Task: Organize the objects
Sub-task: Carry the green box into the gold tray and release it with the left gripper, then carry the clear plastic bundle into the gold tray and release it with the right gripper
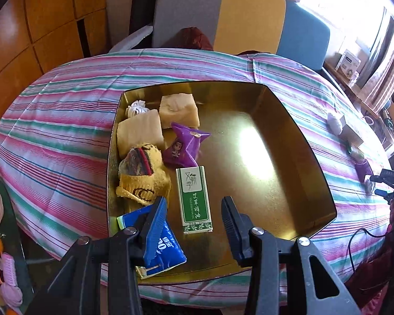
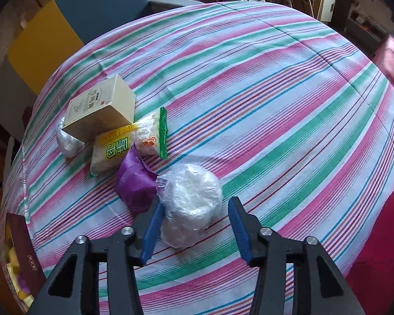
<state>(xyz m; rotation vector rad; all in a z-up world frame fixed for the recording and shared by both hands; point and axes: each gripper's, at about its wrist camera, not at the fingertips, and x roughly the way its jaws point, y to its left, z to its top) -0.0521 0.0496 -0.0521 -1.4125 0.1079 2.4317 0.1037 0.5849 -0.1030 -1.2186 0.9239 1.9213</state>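
A gold metal tray (image 1: 296, 136) lies on the striped tablecloth. In it are a green-and-white small box (image 1: 195, 199), a purple snack packet (image 1: 183, 144), a yellow sock bundle (image 1: 141, 176), two beige blocks (image 1: 180, 110) and a blue tissue pack (image 1: 161, 246). My left gripper (image 1: 194, 219) is open just above the green box, empty. My right gripper (image 2: 195, 225) is open around a white plastic-wrapped bundle (image 2: 191, 197) on the cloth. Beside it lie a purple packet (image 2: 136, 183), a yellow-green packet (image 2: 113, 152), a clear bag with a green strip (image 2: 155, 131) and a cream box (image 2: 102, 107).
Chairs in grey, yellow and blue (image 1: 249, 15) stand behind the table. The tray's dark red edge (image 2: 23, 252) shows at the right wrist view's left. Small items (image 1: 354, 136) lie at the table's right side. A glass side table with pink things (image 1: 2, 262) is at the left.
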